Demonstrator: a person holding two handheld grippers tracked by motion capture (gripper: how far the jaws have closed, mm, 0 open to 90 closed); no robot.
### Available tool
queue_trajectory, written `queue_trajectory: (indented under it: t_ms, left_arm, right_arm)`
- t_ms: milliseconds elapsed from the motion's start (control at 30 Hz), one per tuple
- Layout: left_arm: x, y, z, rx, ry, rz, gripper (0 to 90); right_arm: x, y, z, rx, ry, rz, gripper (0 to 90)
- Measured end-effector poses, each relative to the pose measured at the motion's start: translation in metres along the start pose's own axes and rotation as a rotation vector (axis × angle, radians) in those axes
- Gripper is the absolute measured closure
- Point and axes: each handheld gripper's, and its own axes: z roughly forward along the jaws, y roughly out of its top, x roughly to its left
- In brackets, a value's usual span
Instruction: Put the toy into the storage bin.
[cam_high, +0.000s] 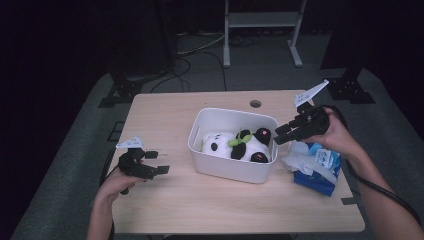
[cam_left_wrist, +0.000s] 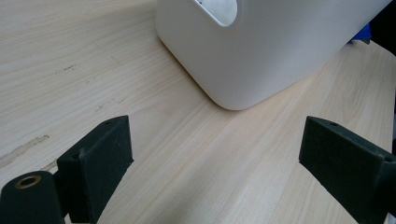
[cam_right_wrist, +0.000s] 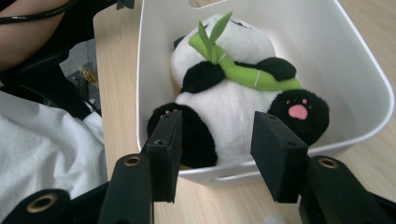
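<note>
A: Panda (cam_right_wrist: 233, 100), a plush one, lies on its back inside the white bin (cam_high: 222, 167), straight ahead of the right gripper (cam_high: 282, 134) and just beyond its tips. A green bamboo stalk (cam_right_wrist: 243, 74) crosses its chest, and a black foot with a pink pad (cam_right_wrist: 299, 109) points toward the bin's near wall.

B: State of that right gripper?

A: Jaws parted, nothing between them. In the right gripper view they sit at the bin's rim, one in front of each of the panda's black feet, and I cannot tell whether they touch the plastic. From above, the gripper is raised at the bin's right edge, slanting down toward the toy.

B: And what sits under that hand?

A: A blue packet of tissues (cam_high: 320, 172), with white tissue (cam_high: 300, 157) bunched at its top, just beneath and behind the right gripper, near the bin's right wall.

B: Left gripper (cam_high: 157, 162)?

A: Low over the wooden table (cam_high: 165, 205), well apart from the bin's left wall, jaws spread wide and empty. In the left gripper view the bin's rounded corner (cam_left_wrist: 233, 93) lies ahead of the jaws, with bare tabletop between them.
</note>
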Motion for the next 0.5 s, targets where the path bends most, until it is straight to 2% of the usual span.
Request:
queue_trajectory:
  t_ms: [500]
  left_arm:
    - [0.000,0.000,0.000,0.003,0.000,0.002,8.4]
  right_arm:
    - [-0.004,-0.035,-0.006,-0.033,-0.017,0.061,51.7]
